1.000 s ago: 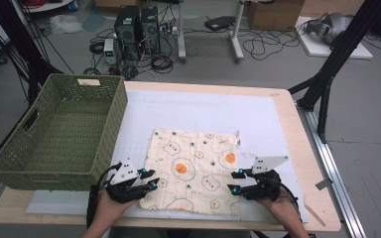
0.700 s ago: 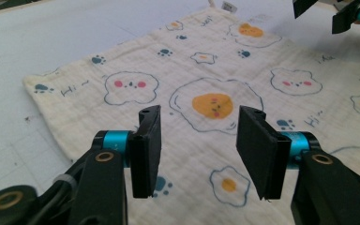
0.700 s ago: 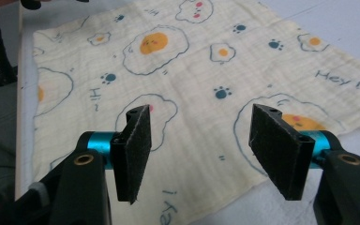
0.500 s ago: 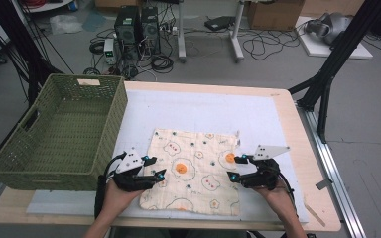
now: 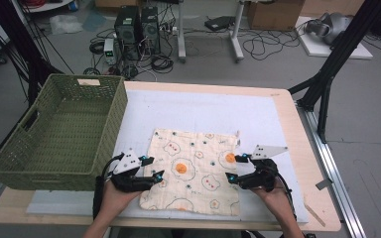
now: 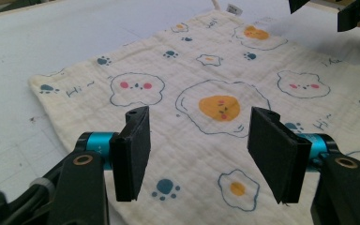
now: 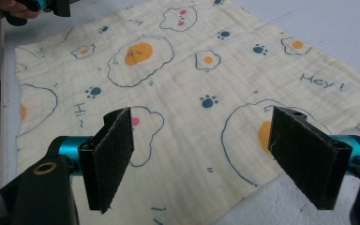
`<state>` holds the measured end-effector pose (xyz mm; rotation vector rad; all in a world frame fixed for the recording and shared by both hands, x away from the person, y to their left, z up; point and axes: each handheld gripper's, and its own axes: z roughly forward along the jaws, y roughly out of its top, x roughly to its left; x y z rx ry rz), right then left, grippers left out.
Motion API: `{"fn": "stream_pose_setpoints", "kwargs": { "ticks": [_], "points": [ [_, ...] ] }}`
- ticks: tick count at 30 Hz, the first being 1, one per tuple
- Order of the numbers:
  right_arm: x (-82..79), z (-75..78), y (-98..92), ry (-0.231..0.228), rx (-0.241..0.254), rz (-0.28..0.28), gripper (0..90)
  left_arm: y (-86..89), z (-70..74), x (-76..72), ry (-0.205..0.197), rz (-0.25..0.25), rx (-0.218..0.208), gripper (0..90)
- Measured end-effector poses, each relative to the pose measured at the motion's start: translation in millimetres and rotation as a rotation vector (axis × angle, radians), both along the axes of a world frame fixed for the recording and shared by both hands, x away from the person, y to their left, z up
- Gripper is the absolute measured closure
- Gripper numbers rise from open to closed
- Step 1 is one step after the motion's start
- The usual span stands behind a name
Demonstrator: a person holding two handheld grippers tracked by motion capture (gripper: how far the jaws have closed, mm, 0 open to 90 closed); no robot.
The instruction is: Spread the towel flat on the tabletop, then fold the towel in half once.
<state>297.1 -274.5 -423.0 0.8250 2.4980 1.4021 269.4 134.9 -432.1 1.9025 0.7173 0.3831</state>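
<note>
Cloth (image 5: 193,171) lies flat on the white mat (image 5: 198,111) beside the basket (image 5: 59,131). Left gripper (image 5: 153,167) and right gripper (image 5: 234,167) have just been opening; both stand wide, holding nothing. Cloth apparently released; fold not begun.

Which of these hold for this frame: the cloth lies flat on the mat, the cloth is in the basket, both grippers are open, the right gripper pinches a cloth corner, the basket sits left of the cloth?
1. The cloth lies spread flat on the mat. True.
2. The cloth is in the basket. False: it lies on the mat beside the basket.
3. Both the left gripper and the right gripper are open. True; their jaws have just been opening, with nothing between them.
4. The right gripper pinches a cloth corner. False: its pads stand apart above the cloth.
5. The basket sits left of the cloth. True.
</note>
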Motion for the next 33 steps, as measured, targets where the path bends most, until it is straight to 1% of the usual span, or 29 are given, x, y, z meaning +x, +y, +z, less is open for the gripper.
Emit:
{"fn": "stream_pose_setpoints", "kwargs": {
  "ticks": [6, 9, 12, 14, 16, 18, 22, 24, 29, 33],
  "points": [
    [-0.7, -0.3, -1.2, -0.008, 0.017, -0.005, 20.8, 0.1, -0.4, -0.5, -0.003, 0.002, 0.001, 39.6],
    [-1.2, -0.8, -1.4, -0.004, 0.001, -0.010, 20.7, 0.8, -0.1, -1.4, -0.008, 0.012, 0.005, 39.7],
    [-1.1, -0.9, -2.2, 0.000, 0.008, -0.011, 20.7, 1.6, 0.3, -1.6, -0.013, 0.013, 0.000, 39.8],
    [-1.0, -1.1, -2.4, -0.003, 0.009, -0.010, 20.8, 1.6, 0.1, -1.2, -0.009, 0.012, 0.001, 39.8],
    [-1.7, -1.4, -1.9, 0.006, 0.004, -0.012, 20.8, 1.1, 0.0, -1.3, -0.009, 0.011, 0.005, 39.9],
    [-1.3, -1.7, -1.6, 0.000, 0.000, -0.007, 20.7, 1.1, 0.0, -1.0, -0.013, 0.005, 0.012, 40.1],
    [-0.6, -2.1, -1.3, -0.006, 0.000, -0.015, 19.1, 1.2, -0.1, -0.8, -0.011, 0.005, 0.010, 40.3],
    [-0.5, -2.5, -0.8, 0.001, -0.001, -0.018, 18.5, 2.2, -0.1, -0.2, -0.014, 0.007, 0.014, 40.3],
    [-0.2, -2.5, 0.6, 0.001, 0.000, -0.027, 16.3, 2.8, -0.2, 2.0, -0.008, 0.009, 0.018, 40.9],
    [3.0, -2.6, 2.5, 0.008, -0.006, -0.006, 15.4, 2.0, 1.2, 5.3, 0.003, 0.009, 0.019, 41.7]
  ]
}}
